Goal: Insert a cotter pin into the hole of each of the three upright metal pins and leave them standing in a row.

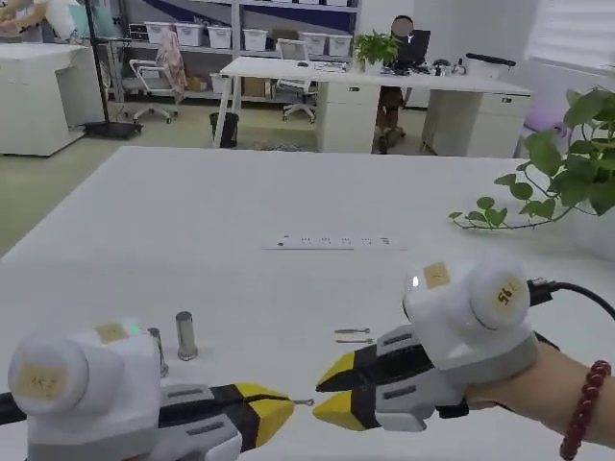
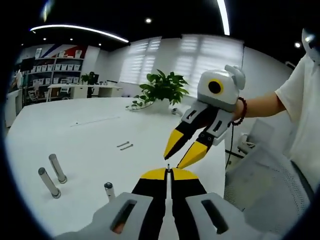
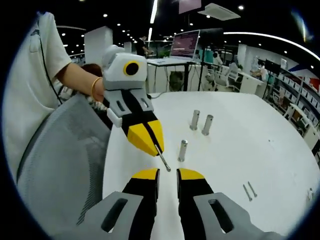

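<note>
Our left tongs (image 2: 168, 171) are closed on a thin cotter pin (image 3: 163, 160), gripping it by one end so the rest juts out past the yellow tips. Our right tongs (image 3: 167, 175) stand parted and hold nothing, and the cotter pin's free end points into their gap. All this hangs above the bench (image 1: 288, 192), just to the near side of the front metal pin (image 3: 183, 150), which stands upright. The two other metal pins (image 3: 201, 122) stand close together beyond the front metal pin. Two spare cotter pins (image 3: 248, 190) lie flat well off to its right in the right gripper view.

We judge the step in hand to be a handover or regrip of the cotter pin. To do it well, we should bring the right tongs around the bare shaft and close them squarely, not at the very tip. The left tongs should let go only once that hold is firm. We want enough shaft left free to enter the hole. The cotter pin is slender, so a skewed pinch could let it swivel or drop near the front metal pin and knock it over.
</note>
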Tool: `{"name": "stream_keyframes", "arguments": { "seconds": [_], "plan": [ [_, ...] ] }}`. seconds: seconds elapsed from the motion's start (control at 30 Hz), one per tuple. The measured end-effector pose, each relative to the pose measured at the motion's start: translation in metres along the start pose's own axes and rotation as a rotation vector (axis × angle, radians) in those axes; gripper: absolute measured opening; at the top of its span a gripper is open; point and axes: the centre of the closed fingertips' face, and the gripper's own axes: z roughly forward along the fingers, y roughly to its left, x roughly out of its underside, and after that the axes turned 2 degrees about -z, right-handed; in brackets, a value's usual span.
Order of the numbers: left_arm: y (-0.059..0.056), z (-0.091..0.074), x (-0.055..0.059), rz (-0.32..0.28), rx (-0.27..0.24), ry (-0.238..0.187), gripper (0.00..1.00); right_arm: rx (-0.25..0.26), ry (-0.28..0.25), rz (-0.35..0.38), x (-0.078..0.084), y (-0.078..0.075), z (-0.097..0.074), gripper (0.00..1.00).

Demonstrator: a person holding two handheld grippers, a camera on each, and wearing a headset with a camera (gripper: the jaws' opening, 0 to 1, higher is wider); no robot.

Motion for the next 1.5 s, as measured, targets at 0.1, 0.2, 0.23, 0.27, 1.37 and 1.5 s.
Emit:
{"name": "stream_keyframes", "arguments": {
  "seconds": [0.1, 0.2, 0.23, 0.27, 1.37, 1.5],
  "plan": [
    [-0.005, -0.001, 0.002, 0.02, 0.025, 0.01, 0.0, -0.038, -0.007, 0.005, 0.001, 0.007, 0.0, 0.15],
    [-0.011, -0.002, 0.002, 0.029, 0.059, 0.011, 0.0, -0.089, -0.013, 0.034, 0.002, 0.015, -0.001, 0.15],
    [-0.013, -0.002, 0.002, 0.029, 0.067, 0.01, 0.0, -0.093, -0.016, 0.037, 0.002, 0.015, -0.001, 0.15],
    [-0.016, -0.003, 0.002, 0.031, 0.082, 0.009, 0.0, -0.105, -0.018, 0.042, 0.003, 0.017, -0.001, 0.15],
    [-0.04, -0.011, 0.001, 0.016, 0.22, -0.005, 0.0, -0.266, -0.078, 0.09, -0.003, 0.043, -0.007, 0.05],
    [-0.041, -0.012, 0.003, 0.023, 0.226, 0.006, 0.0, -0.277, -0.082, 0.077, -0.003, 0.045, -0.008, 0.05]
  ]
}}
